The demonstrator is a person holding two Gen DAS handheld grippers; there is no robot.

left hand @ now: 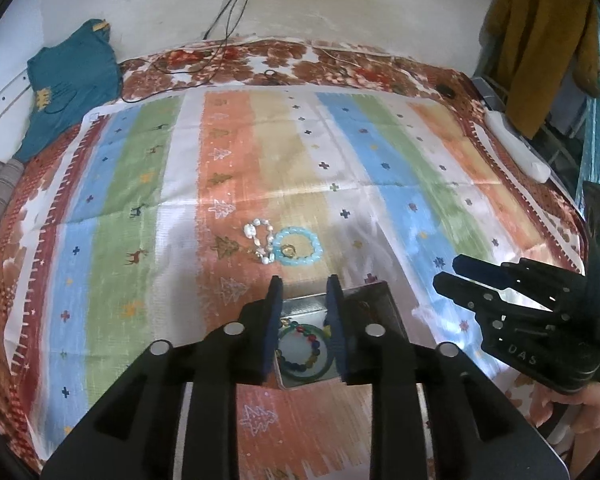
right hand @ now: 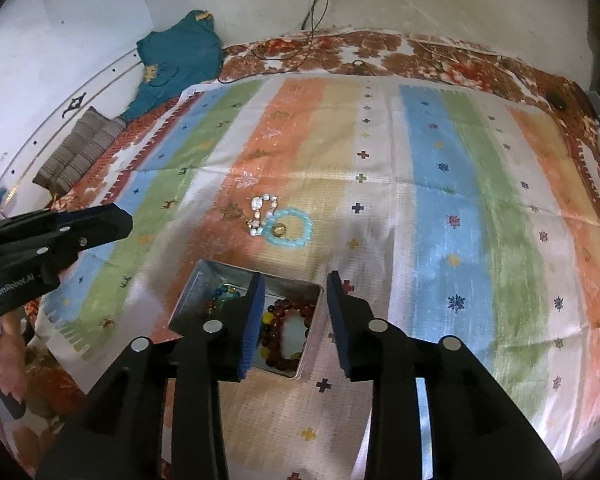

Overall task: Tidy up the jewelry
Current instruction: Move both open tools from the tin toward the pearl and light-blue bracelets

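1. Both tools hang over the metal tin (right hand: 308,344) with nothing between the pads. The left tool (left hand: 305,320) is parted narrowly and the right tool (right hand: 296,320) a little wider.
2. The tin sits near, on the striped cloth (right hand: 440,208) over the bed. It already holds a multicoloured bead bracelet (left hand: 300,346) and a dark red bead bracelet (right hand: 290,332).
3. Just beyond the tin, 3 pieces are left on the cloth: a pale blue bead bracelet (right hand: 290,229), a white bead strand (right hand: 260,216) touching its left side, and a small gold piece (right hand: 279,230) inside the blue ring.
4. My advice: take the blue bracelet from its free right side, so the strand is not dragged.
5. Widen the tool before it descends, and pinch the beads only, not the cloth.
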